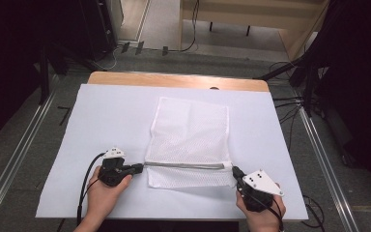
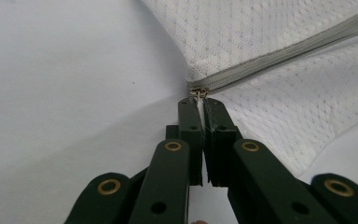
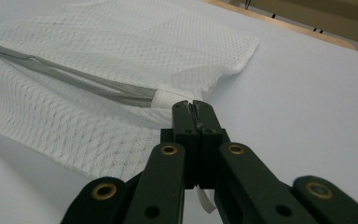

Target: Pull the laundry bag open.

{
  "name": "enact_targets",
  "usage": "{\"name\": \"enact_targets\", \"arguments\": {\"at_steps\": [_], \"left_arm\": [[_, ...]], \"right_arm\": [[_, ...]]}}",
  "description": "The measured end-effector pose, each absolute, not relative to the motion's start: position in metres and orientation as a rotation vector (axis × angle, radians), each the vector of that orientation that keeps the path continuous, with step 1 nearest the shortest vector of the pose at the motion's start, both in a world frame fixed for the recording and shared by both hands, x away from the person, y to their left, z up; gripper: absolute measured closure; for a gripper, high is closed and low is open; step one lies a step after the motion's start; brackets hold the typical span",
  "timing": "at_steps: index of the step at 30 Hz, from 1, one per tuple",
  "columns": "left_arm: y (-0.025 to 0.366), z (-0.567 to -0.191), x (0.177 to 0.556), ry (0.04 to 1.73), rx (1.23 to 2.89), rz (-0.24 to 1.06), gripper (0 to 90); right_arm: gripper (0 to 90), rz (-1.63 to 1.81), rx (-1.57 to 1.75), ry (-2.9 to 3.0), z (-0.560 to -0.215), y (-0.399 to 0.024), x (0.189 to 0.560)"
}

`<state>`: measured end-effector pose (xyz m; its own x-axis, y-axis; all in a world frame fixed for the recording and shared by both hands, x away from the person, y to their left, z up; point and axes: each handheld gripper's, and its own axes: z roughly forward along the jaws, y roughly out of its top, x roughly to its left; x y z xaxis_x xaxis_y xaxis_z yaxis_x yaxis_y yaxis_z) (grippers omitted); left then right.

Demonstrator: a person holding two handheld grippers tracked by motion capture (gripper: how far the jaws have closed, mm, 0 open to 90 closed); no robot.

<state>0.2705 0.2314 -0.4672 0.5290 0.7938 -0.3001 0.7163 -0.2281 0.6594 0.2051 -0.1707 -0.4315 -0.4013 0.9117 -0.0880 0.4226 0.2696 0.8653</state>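
left gripper (image 1: 137, 168) clamped on zipper pull (image 2: 198, 92), lower left | right gripper (image 1: 235, 172) closed, apparently pinching mesh bag (image 1: 191, 130) edge, lower right

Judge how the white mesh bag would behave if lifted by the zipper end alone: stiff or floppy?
Probably floppy: the mesh bag already creases and bunches along its zipper. Likely light, being thin open mesh. It would probably sag below the left gripper.

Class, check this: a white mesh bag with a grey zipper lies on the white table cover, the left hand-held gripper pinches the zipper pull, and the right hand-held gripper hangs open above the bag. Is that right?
Not quite. The right hand-held gripper is shut on a white tab at the zipper's end of the mesh bag, as the right gripper view shows. The rest holds.
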Motion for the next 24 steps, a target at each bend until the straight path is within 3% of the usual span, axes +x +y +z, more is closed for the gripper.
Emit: {"name": "enact_targets", "arguments": {"at_steps": [7, 8, 10, 11, 14, 20, 24], "left_arm": [[0.236, -0.467, 0.269, 1.211, 1.947, 0.116, 87.1], [0.238, -0.466, 0.267, 1.197, 1.919, 0.121, 80.9], [0.241, -0.462, 0.263, 1.171, 1.871, 0.168, 45.7], [0.242, -0.459, 0.261, 1.164, 1.874, 0.181, 33.6], [0.253, -0.448, 0.251, 1.134, 1.851, 0.267, 15.6], [0.292, -0.437, 0.234, 1.089, 1.761, 0.338, 0.4], [0.325, -0.434, 0.224, 1.107, 1.685, 0.404, 0.4]], "right_arm": [[90.0, 1.075, 1.199, 1.957, -0.43, -0.169, 0.204], [90.0, 1.086, 1.198, 1.965, -0.428, -0.168, 0.204], [90.0, 1.091, 1.175, 1.955, -0.425, -0.167, 0.2], [90.0, 1.099, 1.17, 1.951, -0.423, -0.168, 0.199], [90.0, 1.106, 1.165, 1.95, -0.423, -0.168, 0.198], [90.0, 1.134, 1.171, 1.95, -0.426, -0.171, 0.2], [90.0, 1.143, 1.166, 1.953, -0.428, -0.173, 0.201]]}}
